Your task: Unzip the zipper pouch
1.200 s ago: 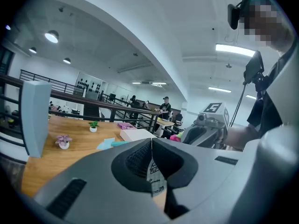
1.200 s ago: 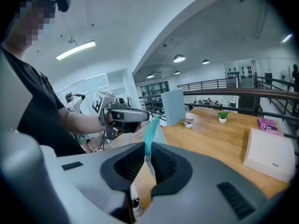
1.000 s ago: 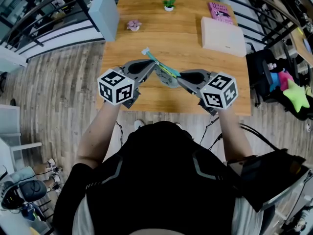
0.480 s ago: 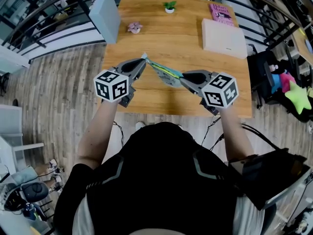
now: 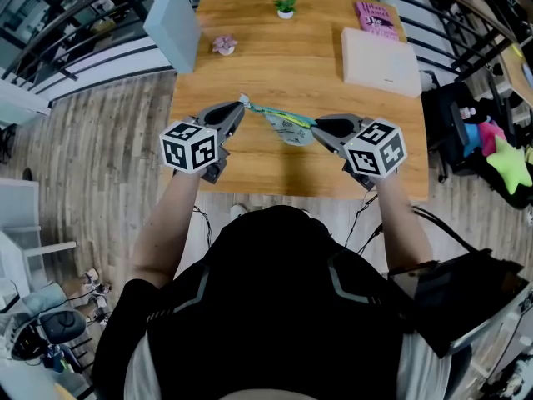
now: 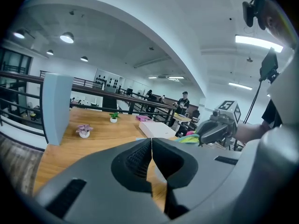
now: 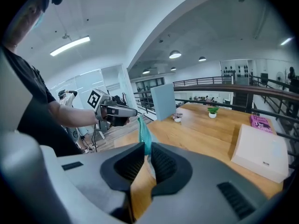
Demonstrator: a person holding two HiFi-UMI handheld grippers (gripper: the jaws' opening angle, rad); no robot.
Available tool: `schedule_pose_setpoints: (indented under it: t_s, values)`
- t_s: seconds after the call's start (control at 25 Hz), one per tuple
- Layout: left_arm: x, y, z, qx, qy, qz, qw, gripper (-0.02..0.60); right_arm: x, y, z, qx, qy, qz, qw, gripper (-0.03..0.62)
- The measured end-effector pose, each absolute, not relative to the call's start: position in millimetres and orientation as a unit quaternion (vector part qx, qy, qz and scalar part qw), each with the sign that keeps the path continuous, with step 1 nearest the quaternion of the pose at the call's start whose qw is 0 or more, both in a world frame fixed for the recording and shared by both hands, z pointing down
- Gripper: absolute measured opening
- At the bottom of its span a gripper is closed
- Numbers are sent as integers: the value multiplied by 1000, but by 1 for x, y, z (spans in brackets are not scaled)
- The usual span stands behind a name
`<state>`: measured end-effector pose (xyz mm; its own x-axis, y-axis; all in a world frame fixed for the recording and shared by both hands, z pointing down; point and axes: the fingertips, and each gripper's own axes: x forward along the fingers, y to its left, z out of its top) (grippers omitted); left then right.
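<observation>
The zipper pouch (image 5: 287,129) hangs above the wooden table (image 5: 250,161), stretched between both grippers. Its teal zipper band (image 5: 279,115) runs from one to the other. My left gripper (image 5: 241,105) is shut at the band's left end, on the zipper pull; the pull itself is mostly hidden between the pads. My right gripper (image 5: 316,128) is shut on the pouch's right end. In the right gripper view the teal band (image 7: 144,132) rises out of my right gripper (image 7: 146,148) toward the left gripper (image 7: 134,112). In the left gripper view my left gripper (image 6: 152,143) is pressed shut, with the pouch (image 6: 188,138) far off.
On the table's far half lie a white box (image 5: 381,61), a pink book (image 5: 376,19), a small green plant (image 5: 285,7) and a pink flower pot (image 5: 223,45). A grey-blue panel (image 5: 173,25) stands at the left edge. A dark bag and bright toys (image 5: 491,152) sit on the floor to the right.
My left gripper has moved left along the zipper band to its end, away from the right gripper. The pouch is now stretched longer between them. The right gripper has barely shifted.
</observation>
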<state>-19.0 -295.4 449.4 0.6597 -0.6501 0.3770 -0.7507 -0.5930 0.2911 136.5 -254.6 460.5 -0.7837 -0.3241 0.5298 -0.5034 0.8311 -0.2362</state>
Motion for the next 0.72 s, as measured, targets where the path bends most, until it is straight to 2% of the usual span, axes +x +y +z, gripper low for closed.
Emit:
schedule_pose_setpoints:
  t_s: [0.48, 0.72]
  values:
    - [20, -315, 485, 873, -410, 147, 221, 32, 177, -298, 501, 256, -914, 193, 249, 54]
    - [36, -342, 504, 860, -435, 170, 208, 31, 189, -333, 522, 263, -914, 149, 270, 54]
